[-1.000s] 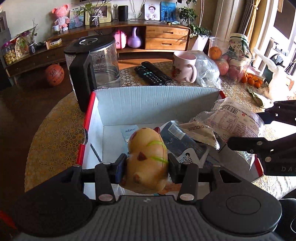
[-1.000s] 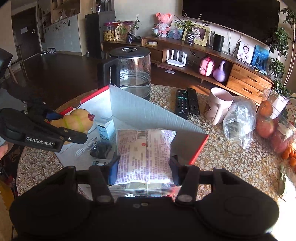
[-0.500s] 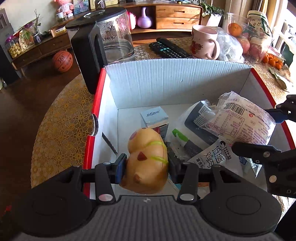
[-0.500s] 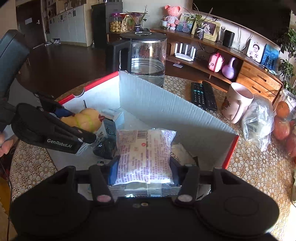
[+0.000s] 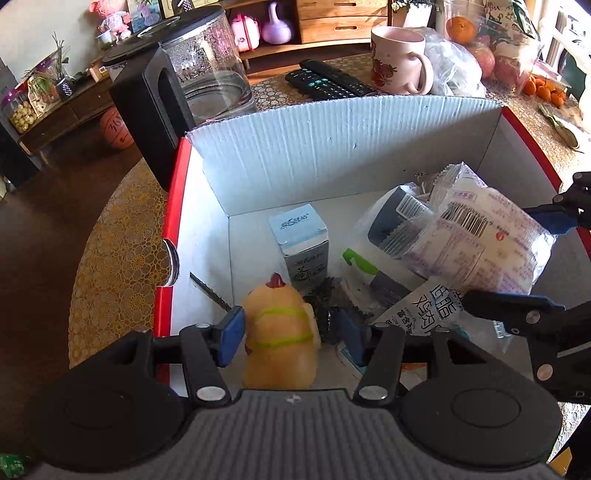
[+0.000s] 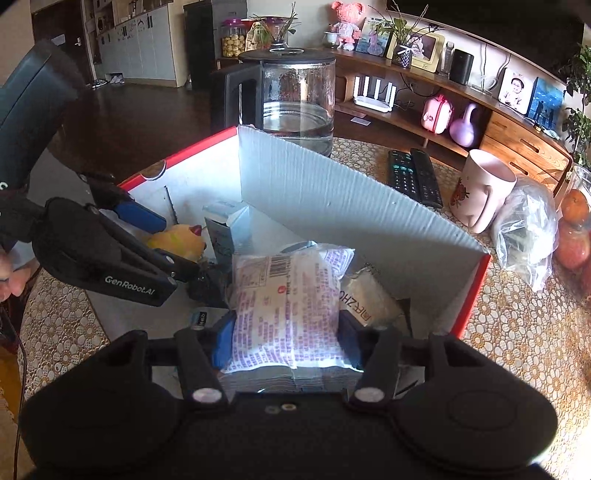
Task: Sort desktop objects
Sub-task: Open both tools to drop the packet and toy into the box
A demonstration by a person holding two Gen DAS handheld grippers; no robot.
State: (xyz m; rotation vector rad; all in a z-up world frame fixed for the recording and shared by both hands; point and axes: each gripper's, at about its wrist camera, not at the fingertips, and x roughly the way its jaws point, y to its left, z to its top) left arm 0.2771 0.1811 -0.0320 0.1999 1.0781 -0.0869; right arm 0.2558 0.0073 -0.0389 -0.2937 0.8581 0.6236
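A white cardboard box with red outer walls (image 5: 332, 147) (image 6: 332, 192) stands on the table. My left gripper (image 5: 291, 332) is open inside it; the yellow toy duck (image 5: 280, 339) (image 6: 177, 240) stands between the spread fingers on the box floor, with gaps on both sides. My right gripper (image 6: 286, 339) is shut on a white snack packet with purple print (image 6: 288, 295) (image 5: 480, 243) and holds it over the right part of the box. In the box also lie a small blue-white carton (image 5: 301, 240), a dark pouch (image 5: 395, 221) and another printed packet (image 5: 424, 310).
A glass kettle (image 5: 192, 81) stands behind the box's left corner. Two remote controls (image 5: 328, 83), a pink mug (image 5: 399, 61), a plastic bag (image 6: 524, 229) and fruit (image 5: 461, 29) lie behind and right of it. The table has a lace cloth (image 6: 517, 332).
My left gripper lowered into the box and opened, releasing the toy duck onto the box floor. My right gripper moved further over the box, still holding the packet.
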